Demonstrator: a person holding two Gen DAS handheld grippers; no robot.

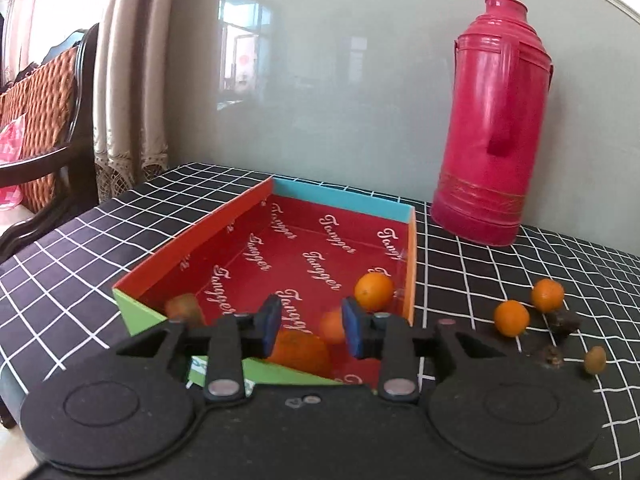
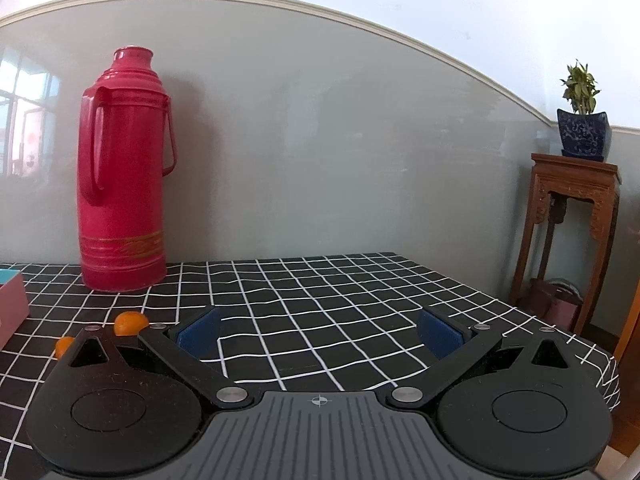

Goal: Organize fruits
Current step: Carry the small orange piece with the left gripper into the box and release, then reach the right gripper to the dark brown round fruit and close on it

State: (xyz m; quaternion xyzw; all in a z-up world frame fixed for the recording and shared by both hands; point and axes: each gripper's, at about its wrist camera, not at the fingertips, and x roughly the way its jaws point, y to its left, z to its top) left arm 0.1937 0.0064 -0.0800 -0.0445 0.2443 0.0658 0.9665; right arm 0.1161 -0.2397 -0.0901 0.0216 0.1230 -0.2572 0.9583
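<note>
On the black tablecloth [image 1: 500, 264] with a white grid stands an open cardboard box [image 1: 208, 240], red inside with the printed word "Tangger", its walls orange-red, light blue and green. Above its near edge is the left gripper [image 1: 309, 326]; its blue pads [image 1: 272, 322] stand a small way apart and nothing is pressed between them. Inside the box lie several fruits: one small orange [image 1: 374, 290] close to the right wall, a second small orange [image 1: 333, 326] seen partly behind the right pad, a larger orange [image 1: 298, 354] under the left pad at the near wall, and a blurred brownish fruit [image 1: 184, 308] in the near left corner, whose kind I cannot tell. To the right of the box, on the cloth, two more small oranges [image 1: 511, 318] lie near each other but apart, and beside them are a few dark brown pieces [image 1: 564, 322] and a small yellowish-brown fruit [image 1: 595, 360]. A tall pink thermos flask [image 1: 492, 128] stands upright behind them near the grey wall [image 1: 320, 80]. A wooden chair with a woven cushion [image 1: 40, 112] and a curtain [image 1: 132, 80] are at the left. From the right wrist view, the right gripper [image 2: 319, 334] has its jaws wide apart over bare cloth and holds nothing. Two oranges [image 2: 130, 322] show partly behind its left finger. At the far right a potted plant [image 2: 582, 120] sits on a carved wooden stand [image 2: 572, 216].
</note>
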